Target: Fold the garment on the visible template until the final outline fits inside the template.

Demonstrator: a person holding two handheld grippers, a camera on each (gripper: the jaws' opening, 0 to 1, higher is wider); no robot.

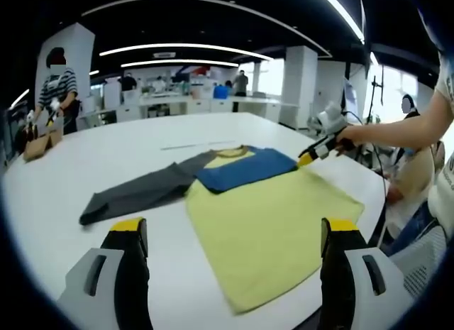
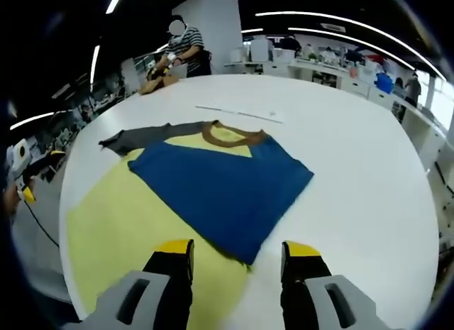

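Observation:
A yellow T-shirt (image 1: 269, 223) lies flat on the round white table (image 1: 71, 174), its brown collar (image 1: 237, 152) at the far end. Its blue sleeve (image 1: 245, 168) is folded across the chest, and the grey sleeve (image 1: 142, 191) stretches out to the left. My left gripper (image 1: 234, 227) is open, its jaws wide apart above the shirt's near hem. My right gripper (image 1: 306, 158), held by a hand, sits at the blue sleeve's right corner. In the right gripper view, the right gripper (image 2: 238, 248) is open, with the tip of the blue sleeve (image 2: 220, 188) lying between its jaws.
A thin line (image 1: 198, 144) marks the table beyond the collar. A person (image 1: 57, 96) handles a brown bag (image 1: 39, 145) at the table's far left edge. Desks and other people stand behind. Bare tabletop (image 2: 355, 174) lies to the right of the shirt.

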